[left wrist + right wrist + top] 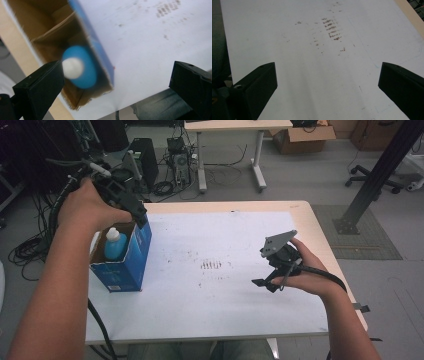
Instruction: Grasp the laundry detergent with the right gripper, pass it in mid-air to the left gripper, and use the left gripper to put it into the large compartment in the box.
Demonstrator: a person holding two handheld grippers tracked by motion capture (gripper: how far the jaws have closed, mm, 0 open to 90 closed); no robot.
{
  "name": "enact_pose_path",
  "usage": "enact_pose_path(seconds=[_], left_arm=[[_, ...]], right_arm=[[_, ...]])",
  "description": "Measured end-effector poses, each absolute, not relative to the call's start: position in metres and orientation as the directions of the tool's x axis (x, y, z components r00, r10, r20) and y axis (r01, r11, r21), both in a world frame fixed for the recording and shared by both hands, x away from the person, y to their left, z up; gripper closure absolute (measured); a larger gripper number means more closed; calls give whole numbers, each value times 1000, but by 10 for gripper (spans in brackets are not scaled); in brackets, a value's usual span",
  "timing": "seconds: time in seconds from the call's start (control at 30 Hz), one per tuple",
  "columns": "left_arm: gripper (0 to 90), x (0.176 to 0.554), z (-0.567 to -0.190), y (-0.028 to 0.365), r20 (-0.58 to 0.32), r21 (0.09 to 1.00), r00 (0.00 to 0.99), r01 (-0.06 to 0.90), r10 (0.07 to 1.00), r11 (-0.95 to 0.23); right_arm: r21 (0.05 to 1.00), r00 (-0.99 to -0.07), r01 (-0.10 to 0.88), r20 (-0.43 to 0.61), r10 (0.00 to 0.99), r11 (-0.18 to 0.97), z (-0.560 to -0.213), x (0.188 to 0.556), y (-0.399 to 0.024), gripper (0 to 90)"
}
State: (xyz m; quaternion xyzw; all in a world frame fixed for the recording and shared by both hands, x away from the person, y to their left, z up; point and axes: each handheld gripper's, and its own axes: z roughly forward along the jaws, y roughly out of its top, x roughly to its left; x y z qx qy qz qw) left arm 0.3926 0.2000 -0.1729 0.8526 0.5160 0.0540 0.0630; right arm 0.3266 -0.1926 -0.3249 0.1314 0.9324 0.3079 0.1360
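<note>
White-covered surface point(210, 310), stained mid-sheet. Blue bottle point(115, 245) stands upright in the blue carton point(131, 270) at the left edge. Left gripper point(139, 215) hovers above it, jaws wide, holding nothing. Right gripper point(265, 284) rests over bare sheet, jaws wide, empty. Bottle likely light, smooth plastic; grip the neck below the white cap point(72, 68). Carton walls hide its lower body; left gripper view is blurred.

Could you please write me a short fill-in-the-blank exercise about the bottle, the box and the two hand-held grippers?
1. The blue bottle stands inside an open ____ box.
2. The bottle's cap is ____ in colour.
3. The left hand-held gripper is above the box with its jaws ____.
4. The right hand-held gripper is over the ____ sheet.

Missing words: blue; white; open; white
</note>
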Motion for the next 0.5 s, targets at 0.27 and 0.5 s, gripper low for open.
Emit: enact_pose_path(seconds=[0.27,0.5], left_arm=[[2,379,-168,160,4,161,690,714,724,-681],[2,365,-169,132,32,134,831,548,556,-826]], right_arm=[[569,-933,144,-195,303,810,-308,330,-190,23],[538,-938,127,-209,278,834,-295,331,-189,24]])
